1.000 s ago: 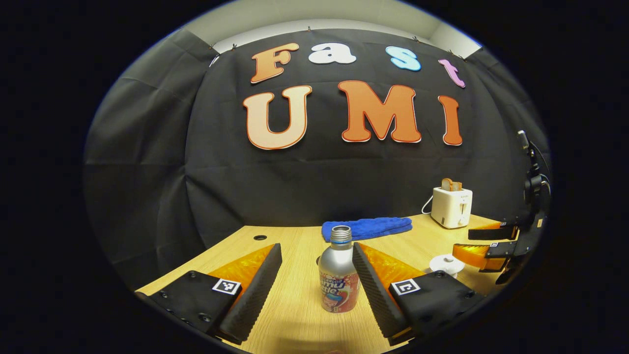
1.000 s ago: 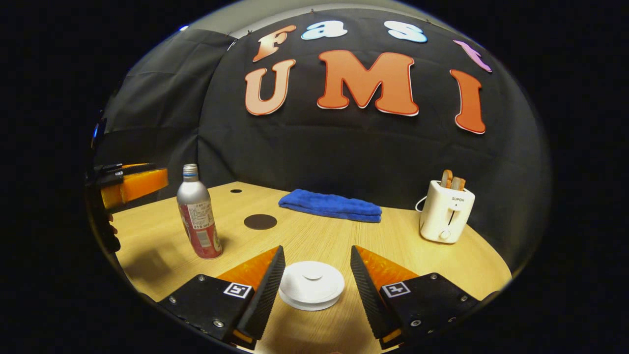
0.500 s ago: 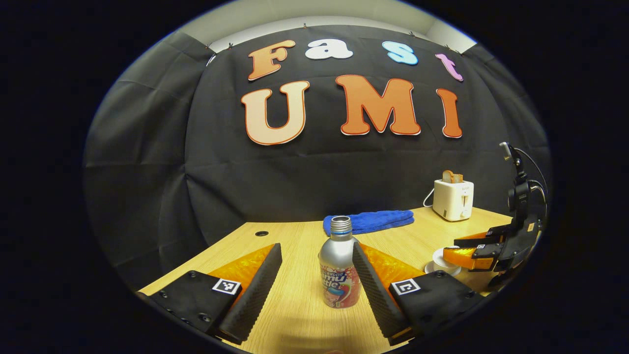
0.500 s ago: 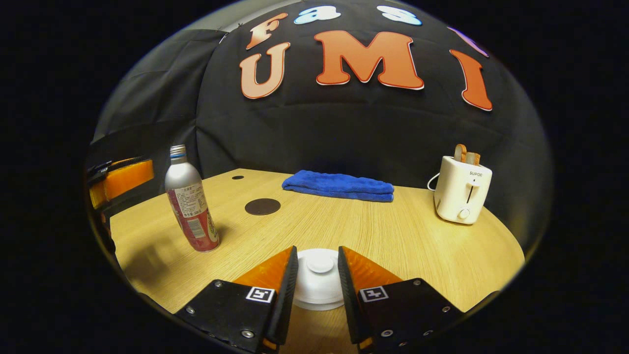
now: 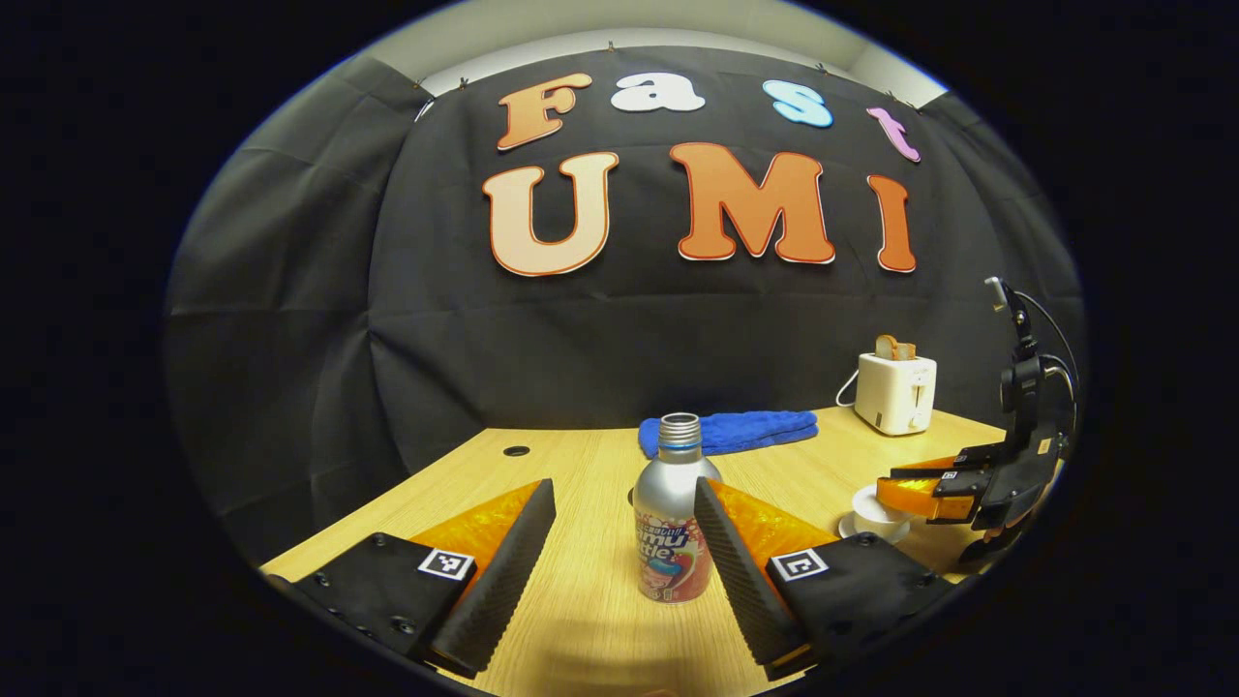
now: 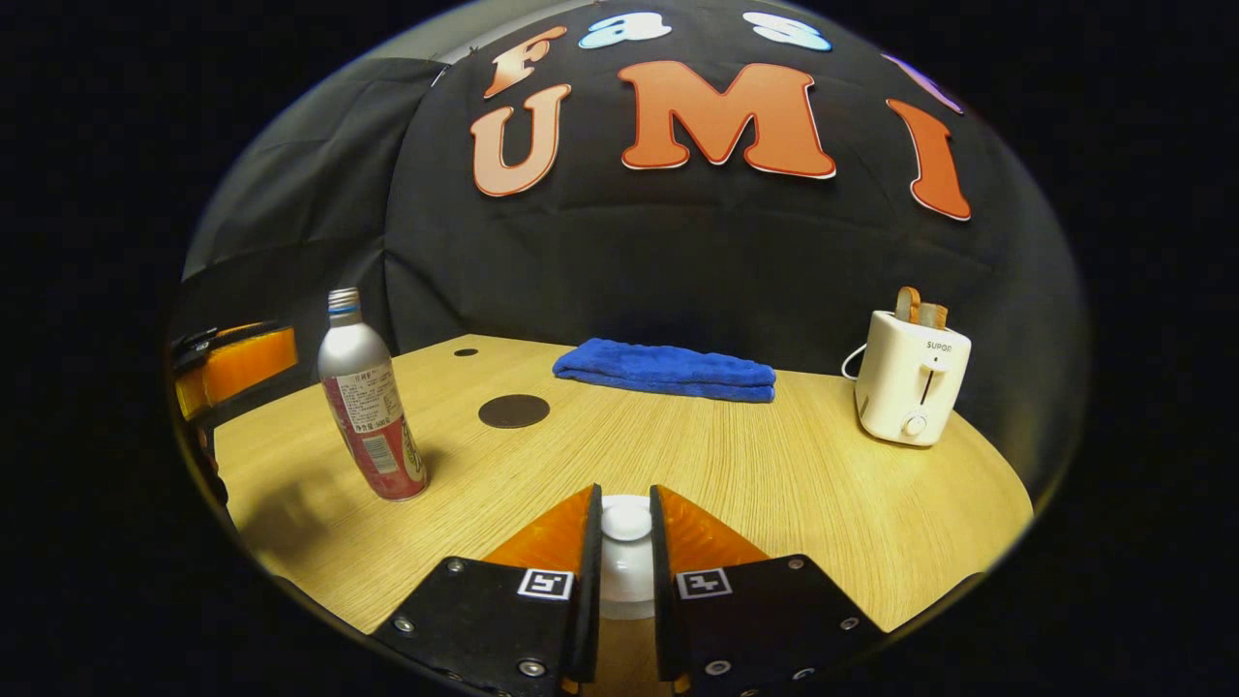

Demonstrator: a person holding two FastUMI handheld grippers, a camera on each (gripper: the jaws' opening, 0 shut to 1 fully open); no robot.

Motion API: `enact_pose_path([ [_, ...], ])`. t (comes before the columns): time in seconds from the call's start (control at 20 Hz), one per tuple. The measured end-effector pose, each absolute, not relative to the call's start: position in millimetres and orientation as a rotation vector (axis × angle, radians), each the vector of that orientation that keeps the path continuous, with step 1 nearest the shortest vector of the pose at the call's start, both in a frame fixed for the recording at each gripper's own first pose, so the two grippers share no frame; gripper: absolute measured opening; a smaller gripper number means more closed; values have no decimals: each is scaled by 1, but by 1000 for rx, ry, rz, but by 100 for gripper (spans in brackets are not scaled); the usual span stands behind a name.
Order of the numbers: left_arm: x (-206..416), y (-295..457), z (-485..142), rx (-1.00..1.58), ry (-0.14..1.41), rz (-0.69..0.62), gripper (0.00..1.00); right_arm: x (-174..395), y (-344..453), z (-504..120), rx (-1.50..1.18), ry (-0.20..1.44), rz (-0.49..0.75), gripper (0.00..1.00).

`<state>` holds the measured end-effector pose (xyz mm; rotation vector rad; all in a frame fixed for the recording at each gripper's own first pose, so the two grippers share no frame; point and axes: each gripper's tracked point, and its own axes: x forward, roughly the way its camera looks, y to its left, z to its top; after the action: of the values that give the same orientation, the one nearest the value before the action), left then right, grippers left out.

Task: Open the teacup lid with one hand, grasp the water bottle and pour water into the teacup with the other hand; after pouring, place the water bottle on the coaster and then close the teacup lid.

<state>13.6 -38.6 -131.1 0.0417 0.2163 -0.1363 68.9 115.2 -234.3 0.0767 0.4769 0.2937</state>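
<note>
- The right claw (image 6: pixel 625 566) is drawn narrow around the knob of the white teacup lid (image 6: pixel 626 523). Both fingers sit just beside the knob, but I cannot tell whether they press on it.
- The lid is on the teacup (image 5: pixel 873 510), which stands on the wooden surface (image 6: pixel 774 465) in front of the toaster (image 6: pixel 910 378).
- Risk at the lid — the knob is small and rounded. If the grip is only partial, a lift could let the lid slip and drop back, or drag the teacup along with it.
- The left claw (image 5: pixel 619 542) is wide open. The water bottle (image 5: pixel 673 523) stands upright between its fingers, close against the one on the toaster side and well apart from the other.
- Risk at the bottle — closing from this off-centre stance would likely push it sideways before both fingers bear. It is tall and narrow, has no cap on its neck, and could tip and spill.
- The dark round coaster (image 6: pixel 514 410) lies between the bottle and the blue towel (image 6: pixel 668 369), with nothing on it.
- Pouring would bring both claws close over the teacup, so a clash there is possible.
- Writing — the bottle's front label carries large coloured lettering, half hidden by a finger; the back label's small print is too fine to make out. The toaster bears a short brand mark, too small to be sure of.
</note>
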Motion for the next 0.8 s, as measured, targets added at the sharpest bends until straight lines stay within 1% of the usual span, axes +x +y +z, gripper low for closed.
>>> enact_pose_path([
  [0.05, 15, -38, -131, 41, 218, -136, 95, 69, 114, -232, 81, 471, 293, 20],
  [0.1, 16, -40, -133, 39, 218, -138, 97, 70, 113, -228, 83, 461, 294, 24],
  [0.15, 16, -40, -132, 40, 219, -139, 98, 70, 113, -225, 83, 448, 295, 24],
  [0.2, 16, -40, -133, 39, 219, -141, 95, 70, 111, -220, 82, 437, 294, 24],
  [0.4, 20, -50, -141, 31, 236, -173, 96, 69, 100, -208, 75, 403, 277, 23],
  [0.65, 25, -63, -168, 60, 291, -211, 96, 66, 74, -198, 63, 382, 234, 24],
  [0.7, 25, -66, -176, 64, 308, -217, 94, 66, 69, -197, 65, 379, 224, 23],
  [0.75, 27, -68, -183, 67, 318, -220, 96, 66, 64, -196, 69, 375, 214, 24],
  [0.8, 30, -72, -191, 70, 336, -220, 95, 65, 59, -195, 70, 374, 205, 24],
])
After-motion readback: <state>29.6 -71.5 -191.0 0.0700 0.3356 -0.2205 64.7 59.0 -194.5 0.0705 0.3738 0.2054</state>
